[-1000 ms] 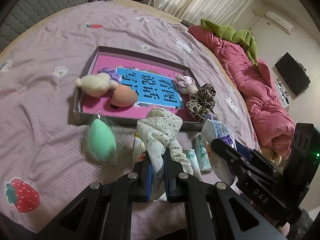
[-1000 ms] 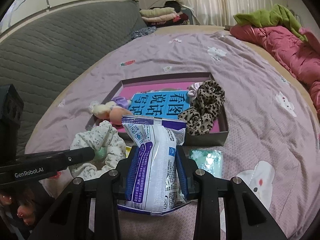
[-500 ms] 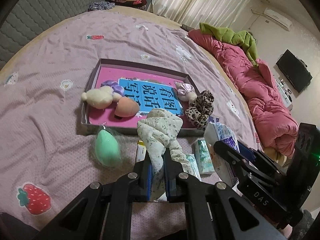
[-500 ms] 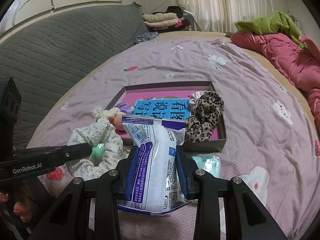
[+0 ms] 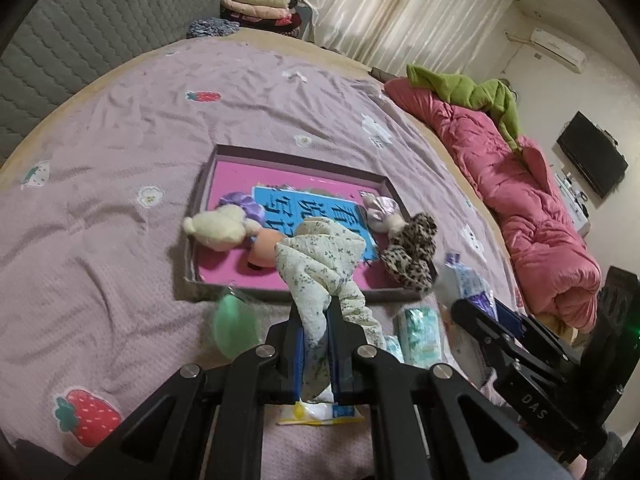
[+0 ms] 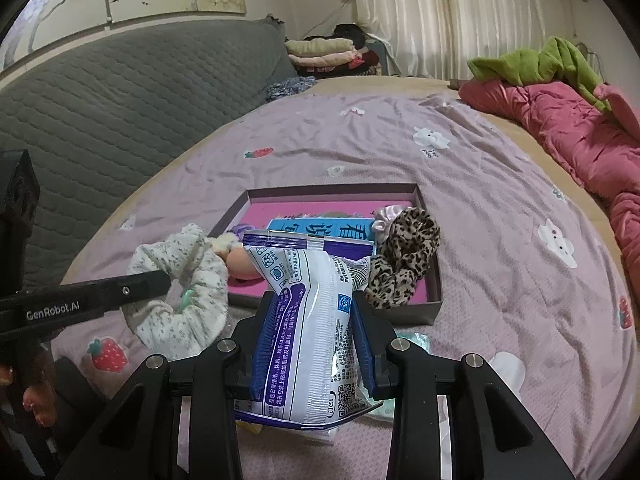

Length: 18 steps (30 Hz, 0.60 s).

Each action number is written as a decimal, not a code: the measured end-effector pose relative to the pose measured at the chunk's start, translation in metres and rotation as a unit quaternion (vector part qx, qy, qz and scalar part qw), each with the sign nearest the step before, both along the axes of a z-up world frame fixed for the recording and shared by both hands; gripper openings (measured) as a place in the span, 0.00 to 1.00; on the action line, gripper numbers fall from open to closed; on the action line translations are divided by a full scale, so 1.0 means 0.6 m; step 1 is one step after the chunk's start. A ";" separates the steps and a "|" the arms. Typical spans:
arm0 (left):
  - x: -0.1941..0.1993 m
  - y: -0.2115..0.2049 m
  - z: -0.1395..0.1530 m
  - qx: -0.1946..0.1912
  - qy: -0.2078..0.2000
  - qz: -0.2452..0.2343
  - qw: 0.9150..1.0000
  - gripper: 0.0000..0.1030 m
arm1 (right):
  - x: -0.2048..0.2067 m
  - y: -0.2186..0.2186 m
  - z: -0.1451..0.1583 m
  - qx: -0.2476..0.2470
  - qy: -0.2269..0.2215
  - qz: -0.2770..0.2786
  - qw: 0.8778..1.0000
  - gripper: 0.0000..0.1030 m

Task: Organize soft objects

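floral scrunchie is up off the bed, pinched by a thin fold in the left gripper, jaws all but shut on the cloth, rest of the loop flopping fwd & to the side. it hangs just short of the near wall of the box, above the green sponge w/ tissue packs lying close by. right gripper has jaws partway apart, clamped on a white/purple wipes pack, pads pressing both sides, pack standing up & blocking part of its view of the box.

step in hand looks like carrying the scrunchie into the box. to do it well: keep it high enough that the dangling loop clears the near wall, else it prob snags & drags the box. inside already: cream plush, peach sponge, leopard scrunchie, pink scrunchie. freest spot looks like the pink floor toward the back, so aim there, not on top of the plush. lower till the cloth rests, then open; a thin fold may cling to the pads, so draw back slowly. keep the right hand w/ its pack off to the side so the two tools don't bump, they are near each other now.
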<state>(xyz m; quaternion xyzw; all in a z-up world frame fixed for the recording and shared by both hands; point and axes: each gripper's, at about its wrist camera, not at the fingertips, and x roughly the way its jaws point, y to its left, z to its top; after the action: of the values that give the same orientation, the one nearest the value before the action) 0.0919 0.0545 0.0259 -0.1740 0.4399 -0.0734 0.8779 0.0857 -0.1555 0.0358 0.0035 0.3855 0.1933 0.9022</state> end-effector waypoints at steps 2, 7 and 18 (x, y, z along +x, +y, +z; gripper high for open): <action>0.005 0.012 0.001 -0.003 -0.001 0.009 1.000 0.09 | 0.003 0.000 0.001 0.000 -0.002 0.000 1.000 0.36; 0.022 0.039 0.006 -0.006 -0.008 0.031 0.999 0.09 | 0.012 -0.003 0.001 0.000 -0.004 -0.005 1.000 0.36; 0.069 0.056 0.006 0.000 -0.020 0.045 0.999 0.09 | 0.044 -0.003 -0.002 -0.004 -0.012 -0.016 1.000 0.36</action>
<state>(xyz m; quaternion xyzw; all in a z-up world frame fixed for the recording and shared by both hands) 0.1336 0.0883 0.0297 -0.1924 0.4140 -0.0377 0.8889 0.1123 -0.1574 0.0346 0.0032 0.3751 0.1774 0.9099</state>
